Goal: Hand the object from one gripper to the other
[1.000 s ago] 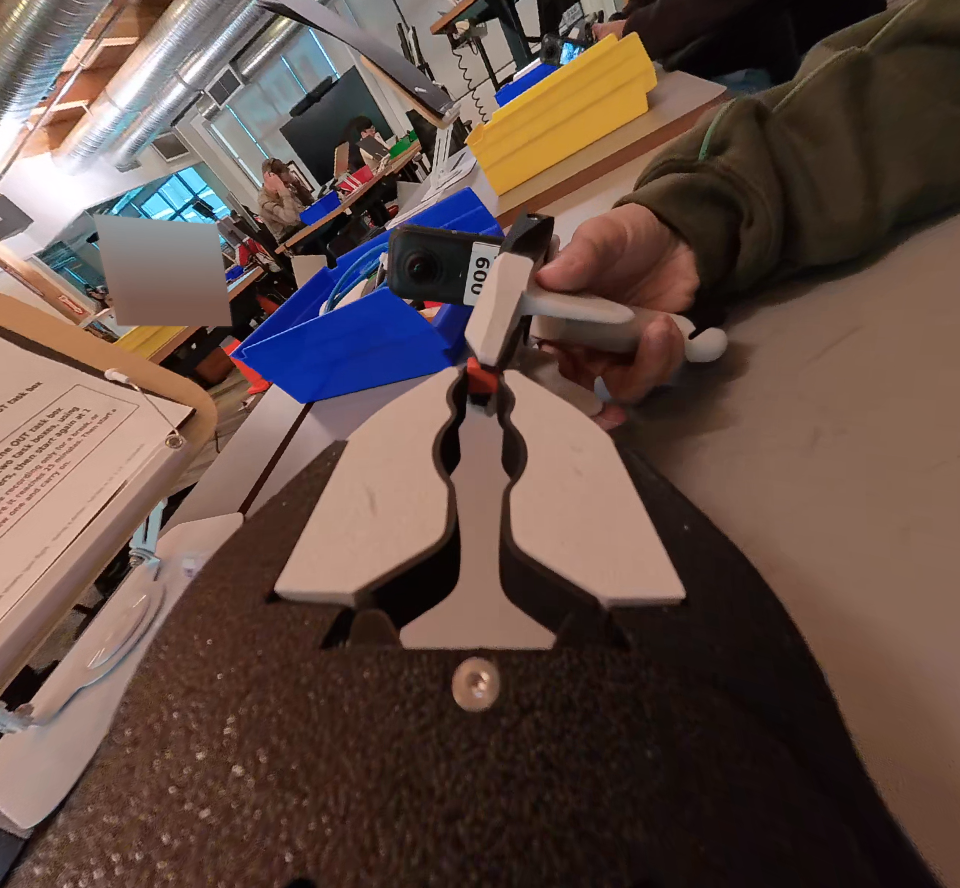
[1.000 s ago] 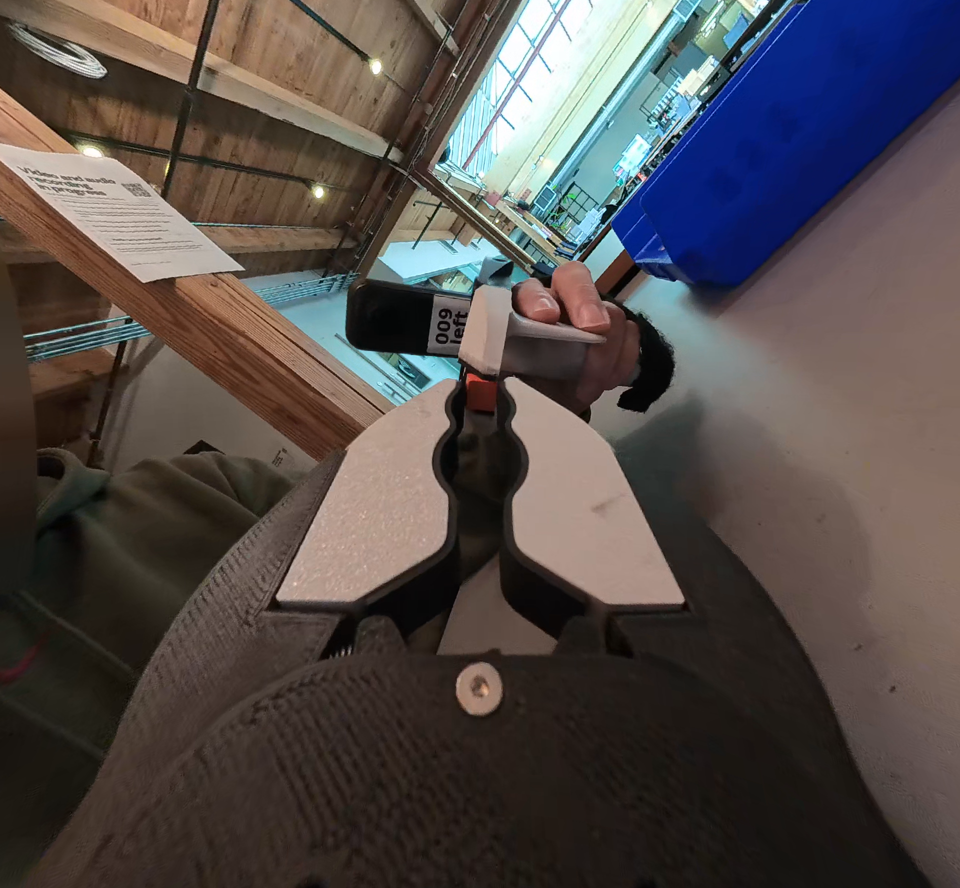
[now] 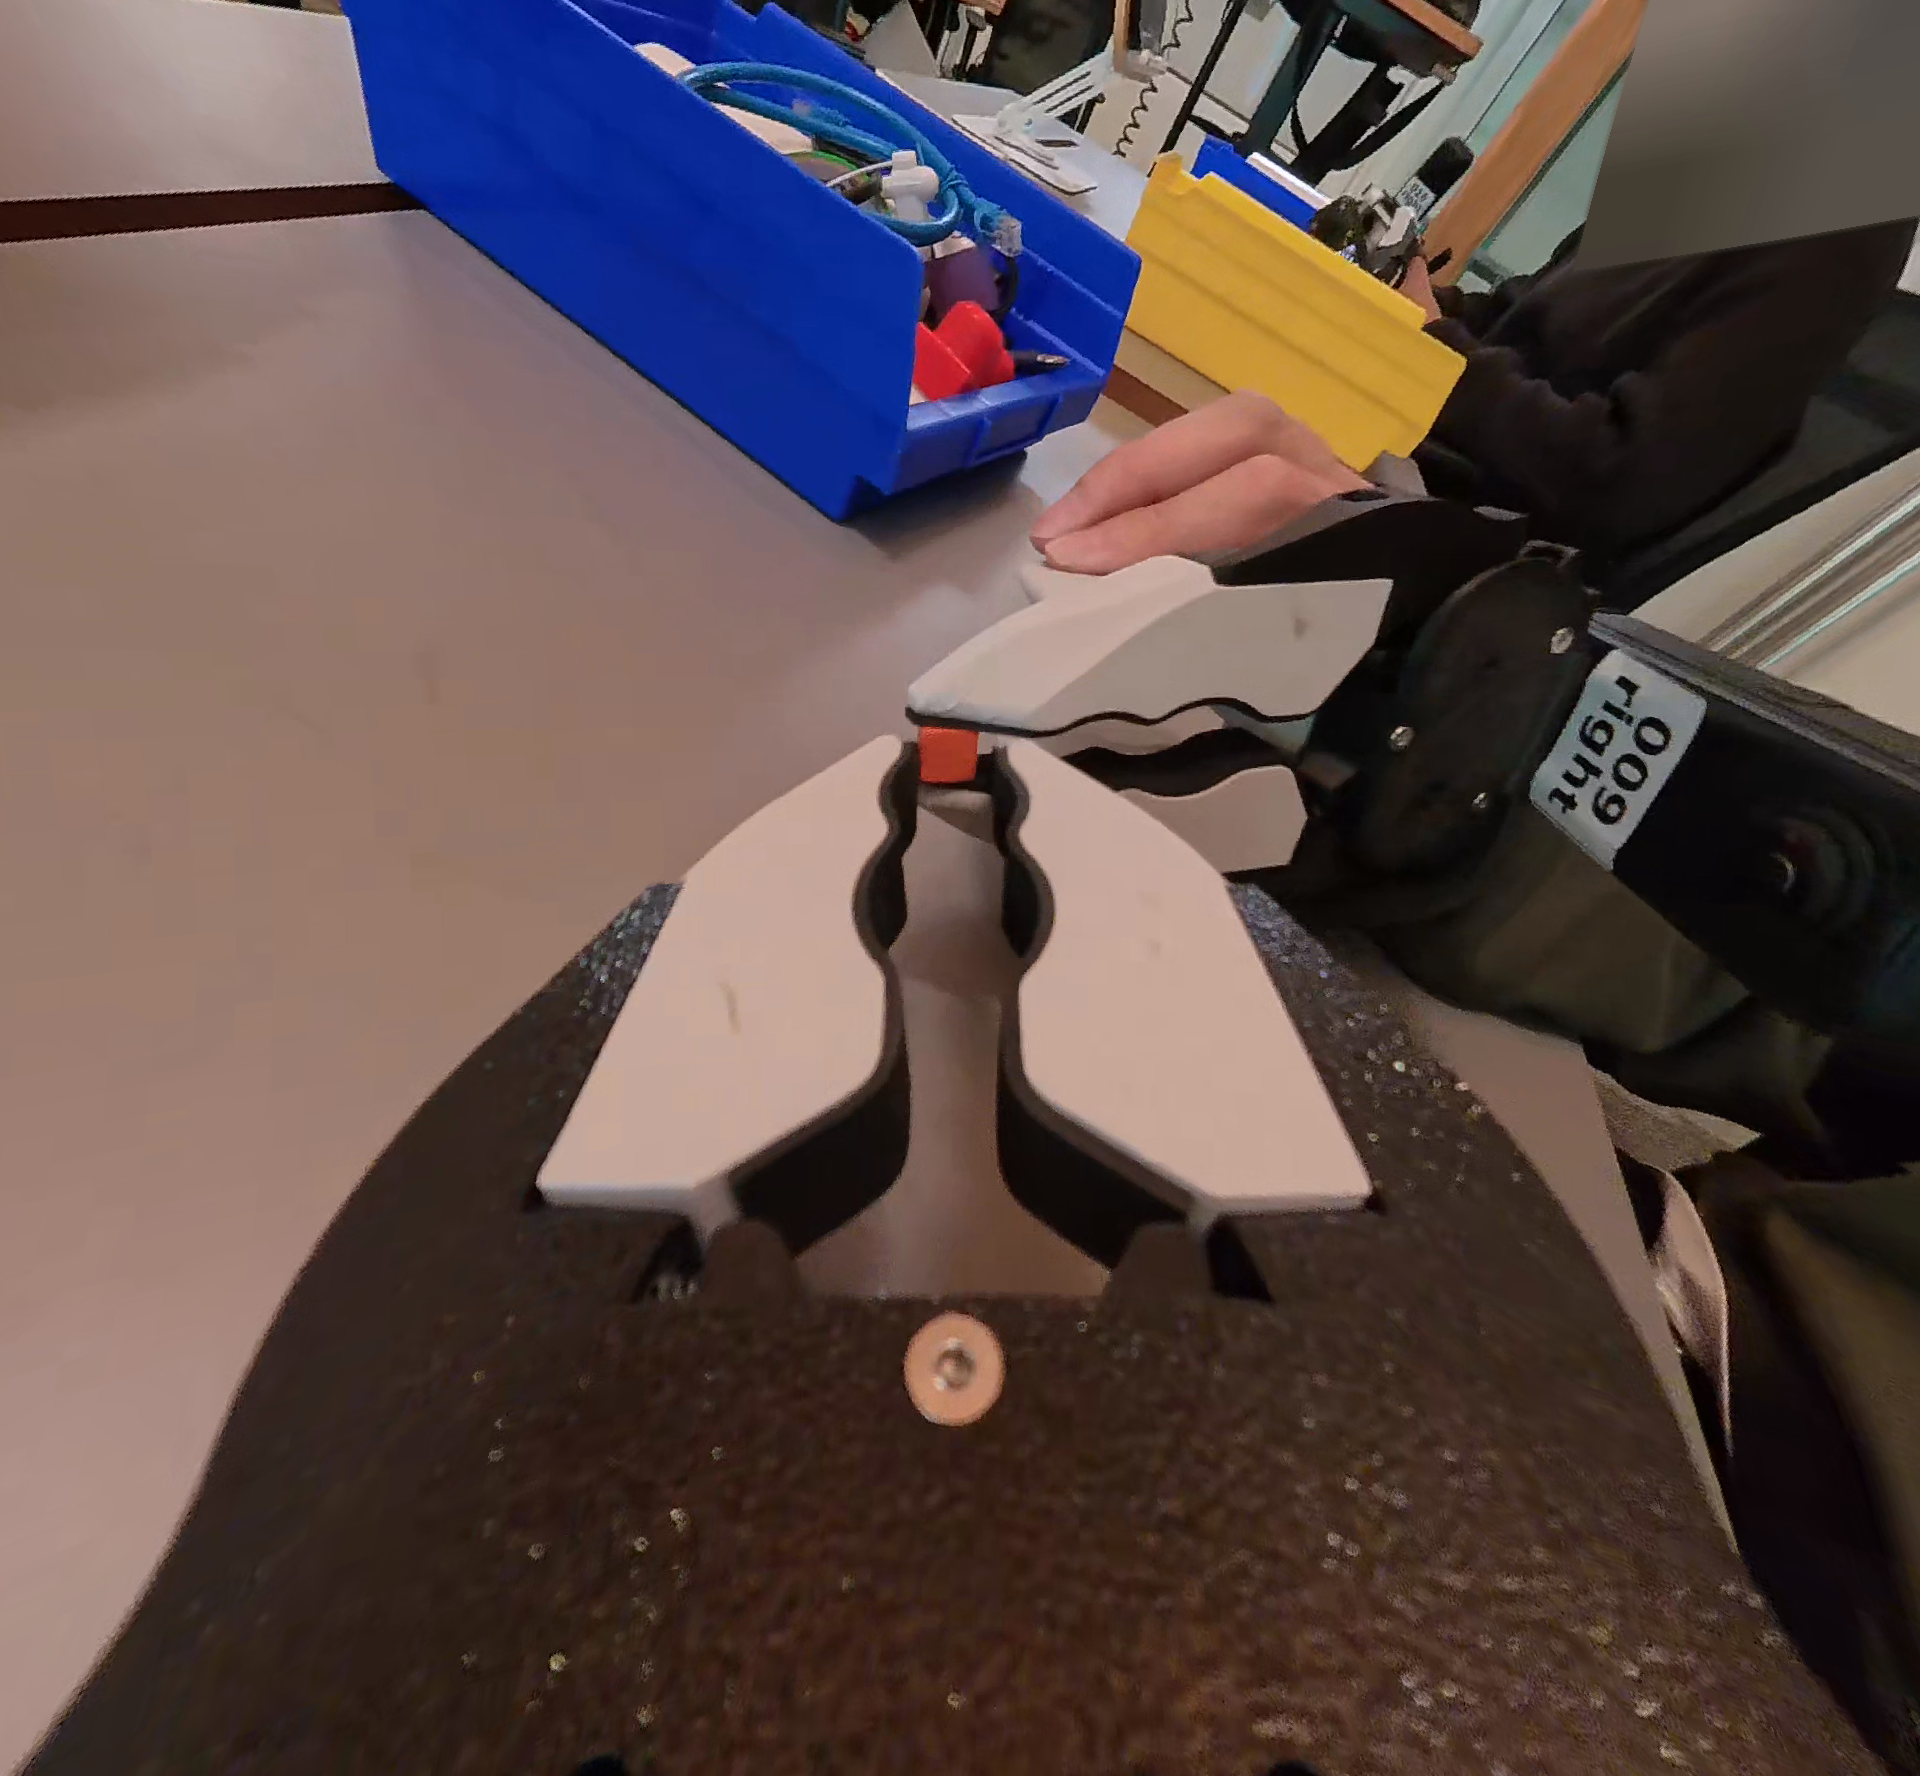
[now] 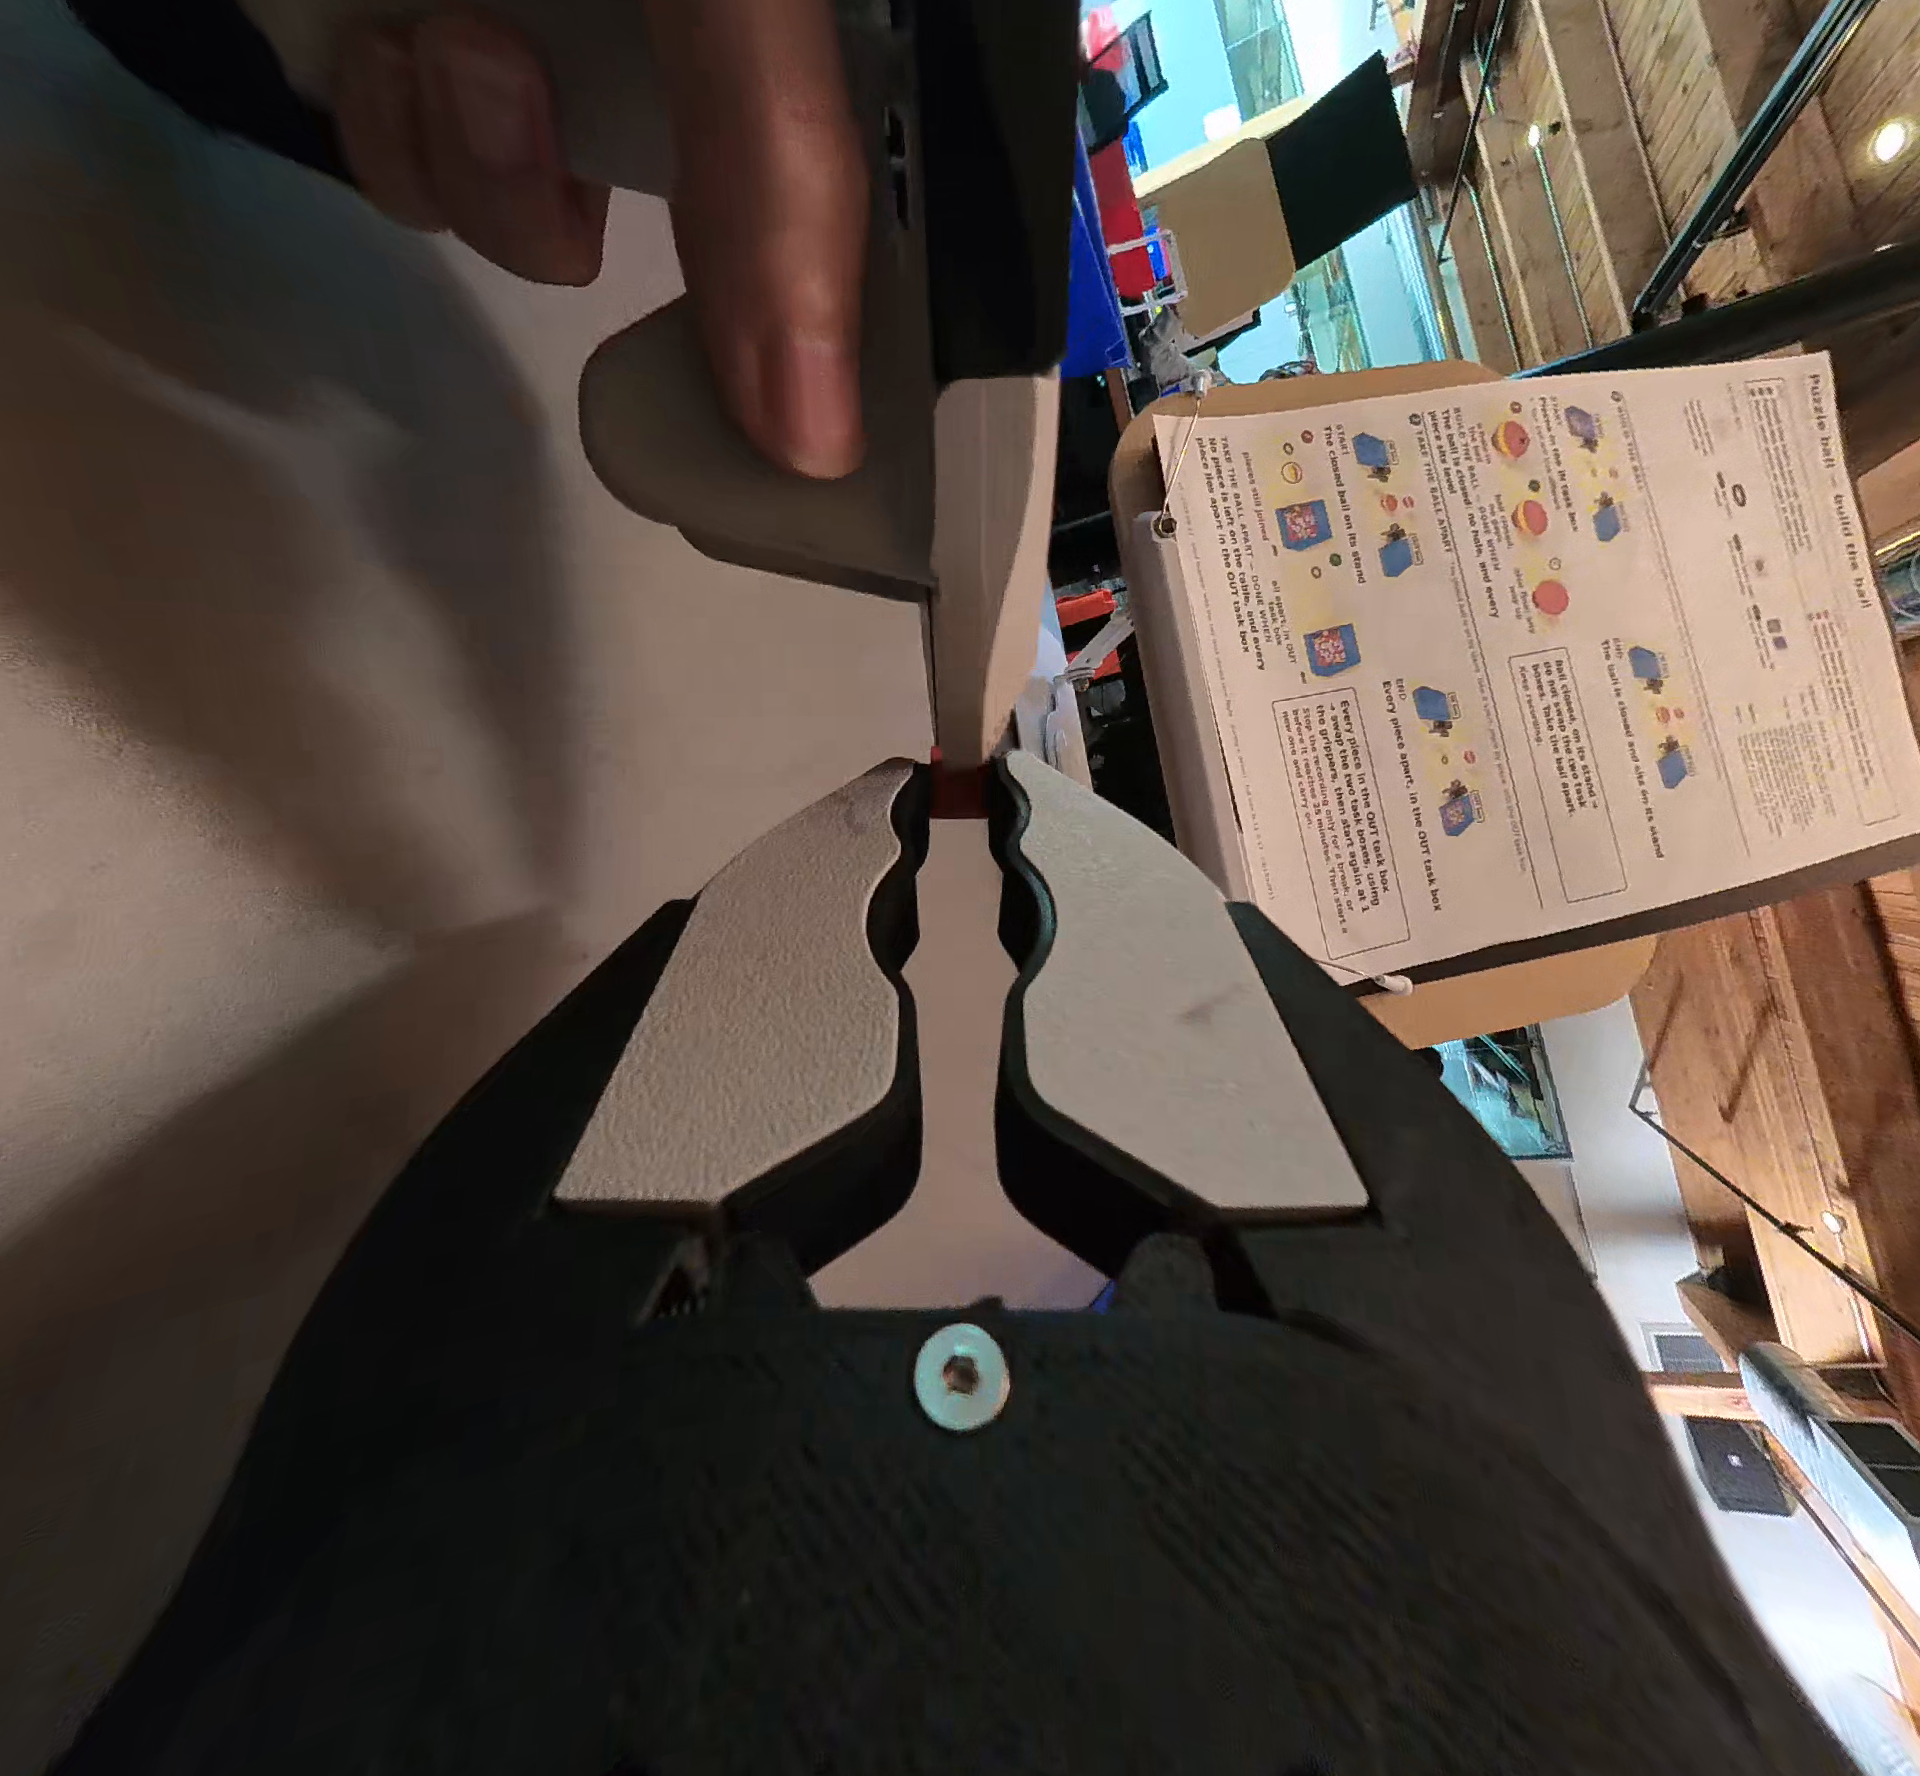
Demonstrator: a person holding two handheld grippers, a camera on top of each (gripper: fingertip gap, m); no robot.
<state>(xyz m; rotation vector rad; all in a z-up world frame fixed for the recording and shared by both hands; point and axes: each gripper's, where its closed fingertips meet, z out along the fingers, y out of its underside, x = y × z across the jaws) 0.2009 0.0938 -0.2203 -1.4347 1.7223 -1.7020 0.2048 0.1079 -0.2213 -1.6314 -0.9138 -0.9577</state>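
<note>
A small orange-red piece (image 3: 948,756) sits between the tips of my left gripper (image 3: 948,762), just above the grey table (image 3: 312,687). The left jaws are closed on its sides. My right gripper comes in from the right, turned on its side; its fingers (image 3: 1101,656) clamp the same piece from above and below. In the right wrist view my right gripper (image 4: 954,779) is shut on the piece (image 4: 954,793). The left gripper's finger (image 4: 992,583) comes down onto it from above. Most of the piece is hidden by the pads.
A blue bin (image 3: 665,199) with cables and red parts stands behind, with a yellow bin (image 3: 1278,313) to its right. Another person's hand (image 3: 1195,490) rests on the table near the right gripper. A clipboard with a printed sheet (image 4: 1507,646) stands nearby. Left and right tips are no more than a few centimetres apart.
Both grippers have swung round together with the piece still between them. The left one now points down over the table, and the right one meets it from the side instead of head-on.
</note>
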